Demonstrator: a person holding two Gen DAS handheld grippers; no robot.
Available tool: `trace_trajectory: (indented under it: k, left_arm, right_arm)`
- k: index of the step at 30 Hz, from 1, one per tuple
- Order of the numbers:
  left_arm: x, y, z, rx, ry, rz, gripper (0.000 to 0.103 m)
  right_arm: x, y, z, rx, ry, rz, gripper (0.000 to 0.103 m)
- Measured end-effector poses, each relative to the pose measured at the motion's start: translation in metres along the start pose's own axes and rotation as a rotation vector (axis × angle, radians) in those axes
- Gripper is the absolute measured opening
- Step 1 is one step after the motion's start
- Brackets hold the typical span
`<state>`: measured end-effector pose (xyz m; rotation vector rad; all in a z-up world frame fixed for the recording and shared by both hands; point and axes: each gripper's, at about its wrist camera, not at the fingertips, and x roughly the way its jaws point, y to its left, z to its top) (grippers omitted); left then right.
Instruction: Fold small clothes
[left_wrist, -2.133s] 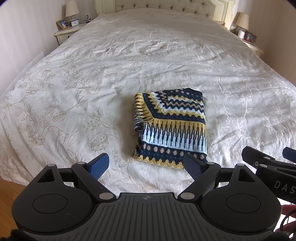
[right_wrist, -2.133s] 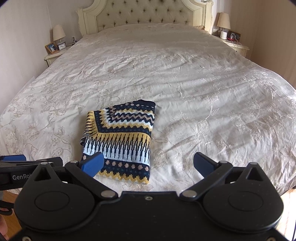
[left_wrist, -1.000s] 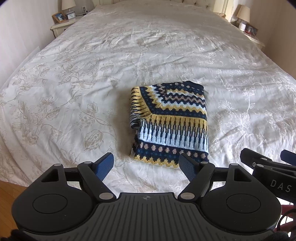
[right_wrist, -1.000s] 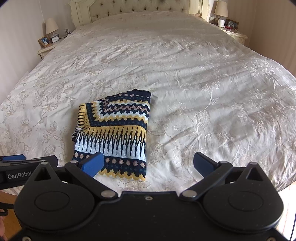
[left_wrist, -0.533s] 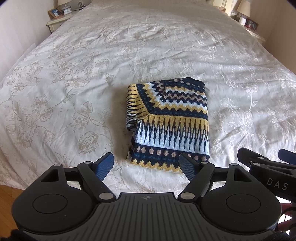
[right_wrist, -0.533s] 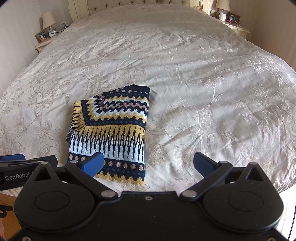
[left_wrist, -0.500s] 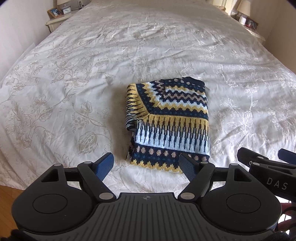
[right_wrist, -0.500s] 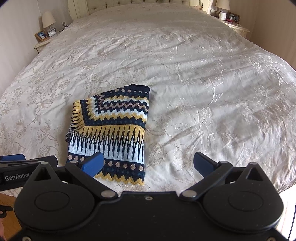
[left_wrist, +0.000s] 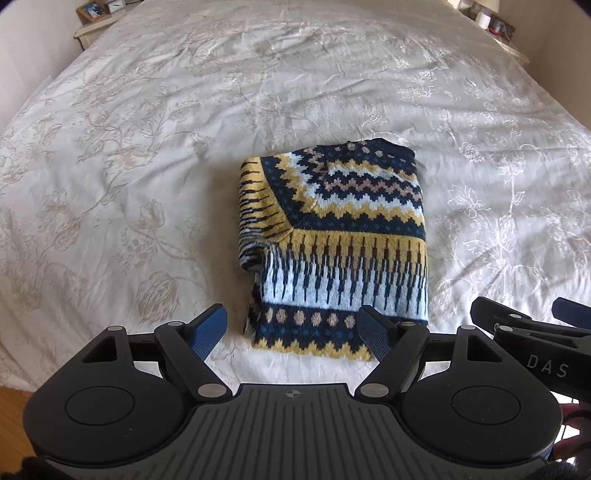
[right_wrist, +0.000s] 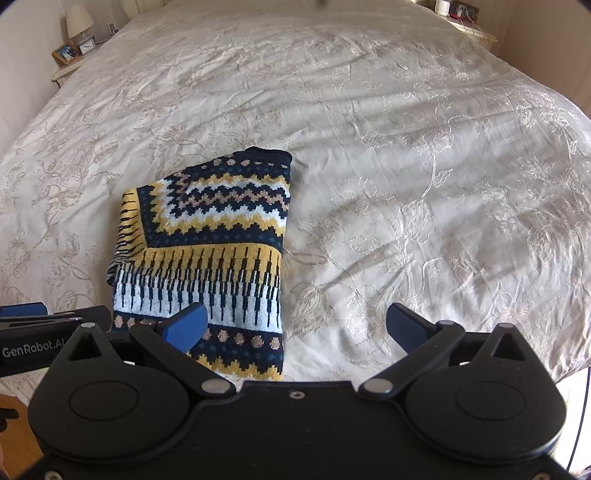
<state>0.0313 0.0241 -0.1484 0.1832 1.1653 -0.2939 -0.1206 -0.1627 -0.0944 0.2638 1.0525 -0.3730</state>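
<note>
A small knit sweater (left_wrist: 340, 236) in navy, yellow, white and tan zigzag bands lies folded into a rectangle near the foot of the bed; it also shows in the right wrist view (right_wrist: 207, 251). My left gripper (left_wrist: 291, 328) is open and empty, just above the sweater's near hem, slightly left of it. My right gripper (right_wrist: 295, 325) is open and empty, its left finger (right_wrist: 184, 325) over the sweater's near right part, its right finger over bare bedspread. Neither gripper touches the cloth.
The cream floral bedspread (left_wrist: 147, 147) covers the whole bed. A nightstand with a photo frame and clock (right_wrist: 74, 51) stands far left, another nightstand (right_wrist: 461, 14) far right. Wood floor (left_wrist: 11, 406) shows below the bed's near edge.
Both grippers have moved forward and down toward the sweater, which now looks larger and nearer. The sweater has not moved. Both jaws stay open.
</note>
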Motion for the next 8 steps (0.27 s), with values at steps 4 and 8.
trace_trajectory:
  k: [4, 8]
  left_arm:
    - [0.012, 0.003, 0.014, 0.012, 0.018, -0.008, 0.077]
    - [0.023, 0.007, 0.029, 0.024, 0.033, -0.024, 0.077]
  right_arm:
    - [0.013, 0.004, 0.011, -0.001, 0.024, -0.011, 0.103]
    - [0.024, 0.01, 0.023, 0.006, 0.042, -0.022, 0.103]
